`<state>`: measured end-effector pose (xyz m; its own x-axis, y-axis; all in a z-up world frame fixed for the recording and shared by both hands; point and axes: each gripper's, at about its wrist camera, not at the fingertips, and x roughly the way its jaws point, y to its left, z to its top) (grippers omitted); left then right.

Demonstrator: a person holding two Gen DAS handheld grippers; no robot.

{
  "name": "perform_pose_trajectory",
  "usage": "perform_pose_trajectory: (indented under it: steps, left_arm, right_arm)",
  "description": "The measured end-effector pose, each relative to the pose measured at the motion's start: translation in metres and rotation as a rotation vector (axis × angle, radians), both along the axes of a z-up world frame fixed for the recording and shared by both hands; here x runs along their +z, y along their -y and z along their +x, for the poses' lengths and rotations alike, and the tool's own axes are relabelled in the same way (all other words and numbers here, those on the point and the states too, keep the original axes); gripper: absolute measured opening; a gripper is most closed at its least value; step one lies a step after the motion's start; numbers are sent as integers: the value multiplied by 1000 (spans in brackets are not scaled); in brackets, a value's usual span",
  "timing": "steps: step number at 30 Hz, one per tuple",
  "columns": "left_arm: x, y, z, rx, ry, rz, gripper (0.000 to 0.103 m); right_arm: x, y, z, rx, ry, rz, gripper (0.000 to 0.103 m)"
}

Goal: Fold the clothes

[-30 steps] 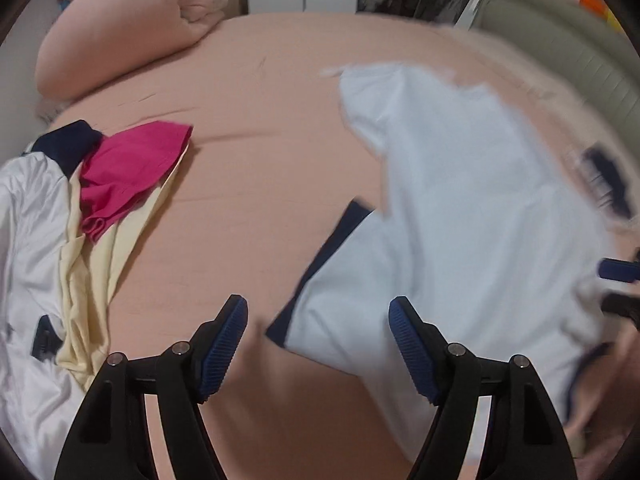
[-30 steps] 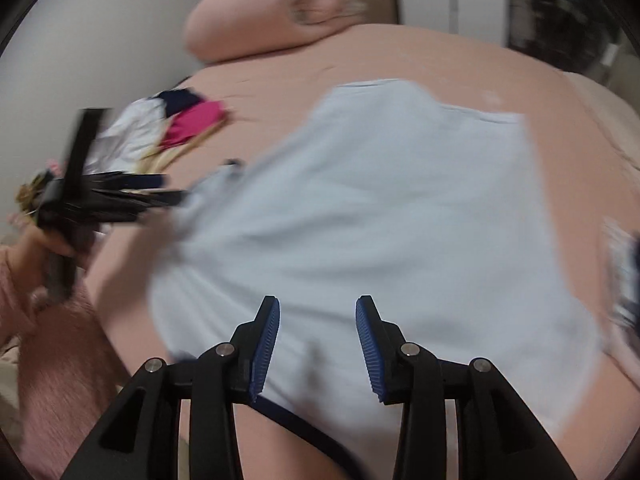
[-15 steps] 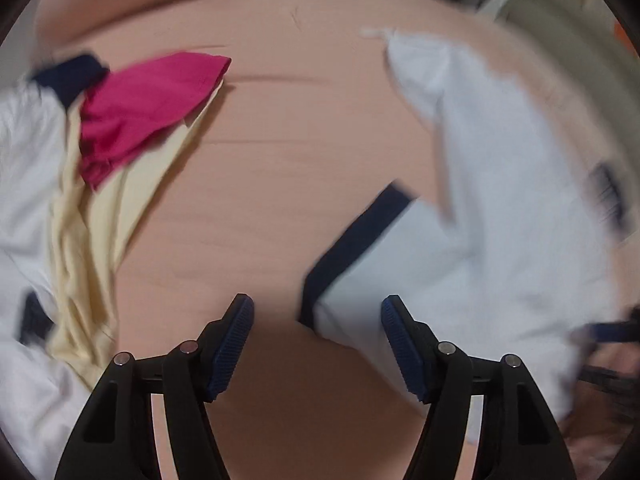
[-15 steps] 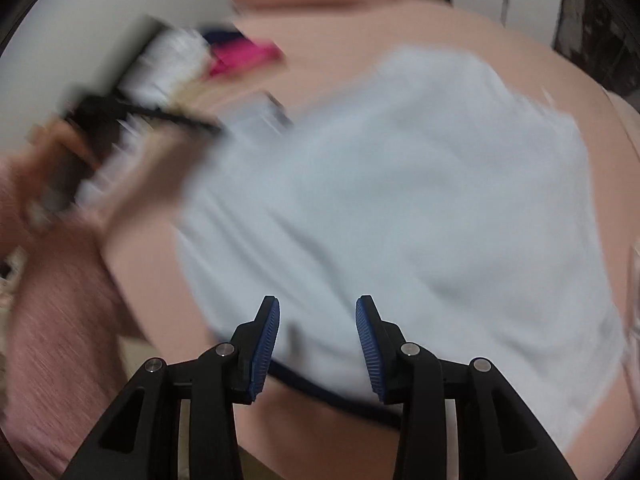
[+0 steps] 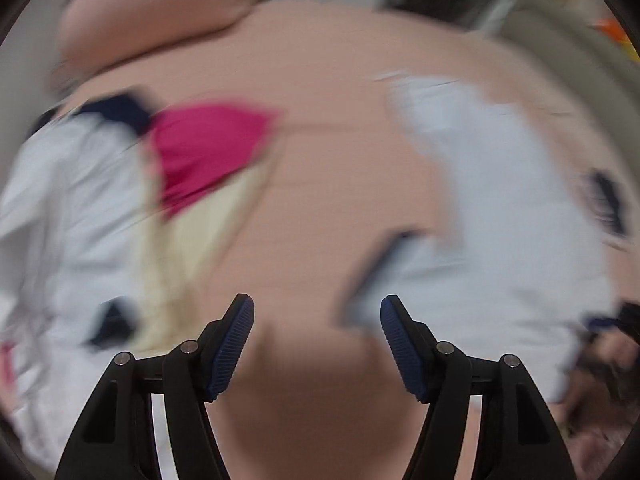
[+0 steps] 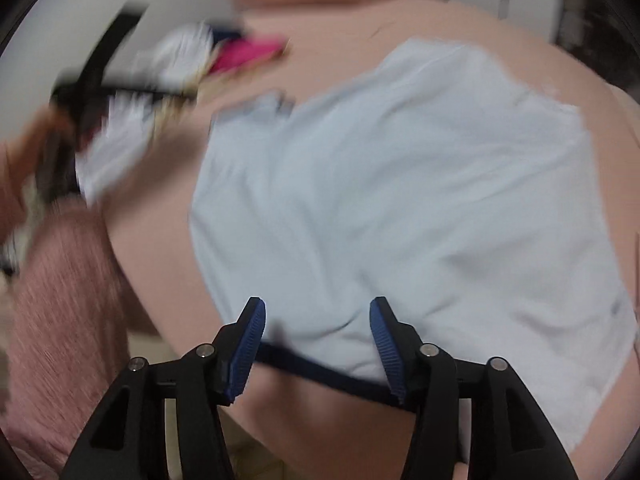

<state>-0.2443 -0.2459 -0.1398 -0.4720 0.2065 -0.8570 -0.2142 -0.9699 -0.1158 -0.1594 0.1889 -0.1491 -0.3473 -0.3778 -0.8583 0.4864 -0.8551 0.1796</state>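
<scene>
Since the pale shirt (image 6: pixel 400 200) is soft and light, we would pinch its navy hem (image 6: pixel 320 372) between our right gripper (image 6: pixel 316 344)'s released, just-widened jaws; left gripper (image 5: pixel 316 344) empty too.

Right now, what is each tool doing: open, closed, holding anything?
Left tool: open, nothing between its pads.
Right tool: open, has just been opening; the pale blue shirt hem lies between the pads, not gripped.
</scene>
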Motion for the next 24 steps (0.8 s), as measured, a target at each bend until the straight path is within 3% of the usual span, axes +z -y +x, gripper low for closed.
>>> perform_pose_trajectory:
  steps: [2,4,7,10,11,13,15,18,20,24]
  left_arm:
    - [2,-48,7,-125,-46,4,64]
    - [-5,-109,11,-254,-64,-32,64]
    - [-23,-189,15,-404,-86,-82,64]
    - [-40,-243,28,-493,-78,-159,64]
    - [-49,-249,34,-506,-59,-214,65]
    - [-54,-238,48,-517,-72,-238,65]
    - [-55,-206,52,-496,-4,-227,71]
    - [-47,-163,51,-438,70,-188,72]
    - [-32,-153,42,-391,34,-144,72]
    - [-6,-167,-2,-292,-88,-134,72]
  right_arm:
    - [12,-22,-4,-93,-66,-34,54]
    - [12,-35,-18,-190,-108,-8,54]
    - [-2,-75,-43,-339,-9,-9,54]
    - [-22,-99,-44,-314,34,122,54]
    - [-29,-106,-44,-305,47,167,54]
    - [-36,-127,-34,-276,68,203,55]
    - [-36,-155,-13,-236,81,180,55]
    - [-30,-183,8,-217,154,238,57]
    - [-22,-194,12,-231,177,249,57]
    - [16,-174,-14,-209,32,118,57]
